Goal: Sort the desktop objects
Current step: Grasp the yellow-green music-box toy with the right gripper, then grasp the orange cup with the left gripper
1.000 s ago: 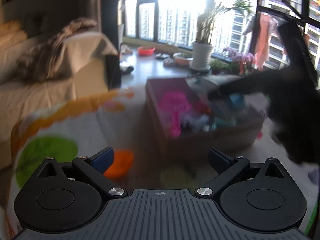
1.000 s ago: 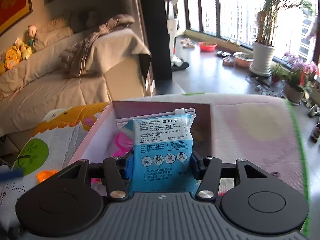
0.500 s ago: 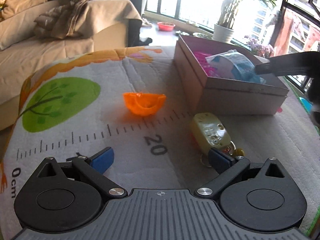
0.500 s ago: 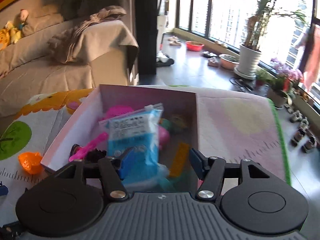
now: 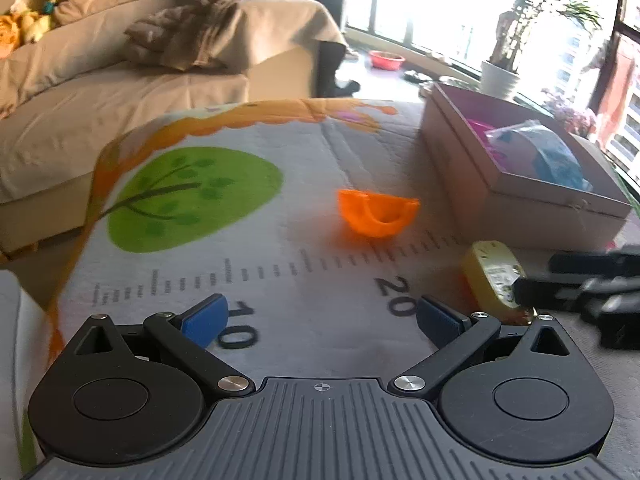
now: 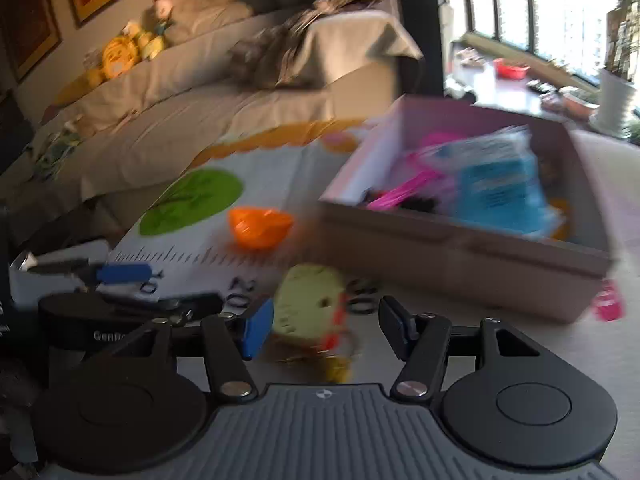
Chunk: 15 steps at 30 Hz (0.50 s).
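An orange half-shell cup point(image 5: 378, 212) lies on the printed mat, left of the open cardboard box point(image 5: 520, 204). A blue wipes pack point(image 5: 556, 156) lies inside the box on pink items. A yellow keychain toy point(image 5: 494, 276) lies in front of the box. My left gripper point(image 5: 320, 316) hovers open over the mat's ruler marks with nothing between its fingers. My right gripper point(image 6: 326, 326) is open, and the yellow toy point(image 6: 312, 308) sits between its fingers without either pad pressing it. The orange cup point(image 6: 260, 226), the box point(image 6: 460, 252) and the blue pack point(image 6: 500, 192) lie beyond it.
A sofa point(image 5: 120, 92) with a blanket runs along the mat's far left edge. The right gripper's body point(image 5: 592, 284) shows at the right in the left wrist view. A small pink item point(image 6: 608, 304) lies by the box's near corner. Plants stand by the window.
The right gripper let go of the blue pack into the box, then drew back and left over the yellow toy. The left gripper swung down closer to the mat.
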Available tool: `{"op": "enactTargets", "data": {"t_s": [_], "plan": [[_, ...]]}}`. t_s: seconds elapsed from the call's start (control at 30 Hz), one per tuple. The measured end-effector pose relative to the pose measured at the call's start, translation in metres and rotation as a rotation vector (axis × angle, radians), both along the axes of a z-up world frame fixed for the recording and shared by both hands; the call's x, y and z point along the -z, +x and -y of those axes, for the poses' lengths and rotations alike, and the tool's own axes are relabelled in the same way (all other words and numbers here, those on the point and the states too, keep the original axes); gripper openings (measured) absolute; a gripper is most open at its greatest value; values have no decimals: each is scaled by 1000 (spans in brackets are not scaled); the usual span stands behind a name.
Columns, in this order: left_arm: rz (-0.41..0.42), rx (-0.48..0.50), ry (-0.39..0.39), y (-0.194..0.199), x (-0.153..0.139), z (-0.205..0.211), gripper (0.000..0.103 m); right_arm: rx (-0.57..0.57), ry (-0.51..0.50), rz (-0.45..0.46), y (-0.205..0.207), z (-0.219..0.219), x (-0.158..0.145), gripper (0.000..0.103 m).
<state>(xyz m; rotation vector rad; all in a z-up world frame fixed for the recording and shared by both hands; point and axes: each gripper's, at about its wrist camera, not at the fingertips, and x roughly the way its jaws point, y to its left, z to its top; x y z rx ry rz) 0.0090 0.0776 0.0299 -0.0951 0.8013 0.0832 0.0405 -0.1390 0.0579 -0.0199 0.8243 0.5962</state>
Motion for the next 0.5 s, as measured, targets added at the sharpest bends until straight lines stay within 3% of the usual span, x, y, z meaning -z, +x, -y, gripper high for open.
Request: {"op": "enactTargets", "data": {"t_s": [0.03, 0.1, 0.27, 0.5], "plan": [[-1, -15, 2, -1, 0, -2, 103, -16, -9, -4, 0, -7, 5, 57], [-5, -36, 5, -1, -1, -6, 103, -28, -42, -1, -1, -16, 10, 43], [-4, -19, 9, -1, -3, -4, 103, 11, -62, 9, -6, -1, 10, 43], [6, 42, 3, 10, -3, 16, 103, 188, -126, 32, -8, 62, 10, 43]]}}
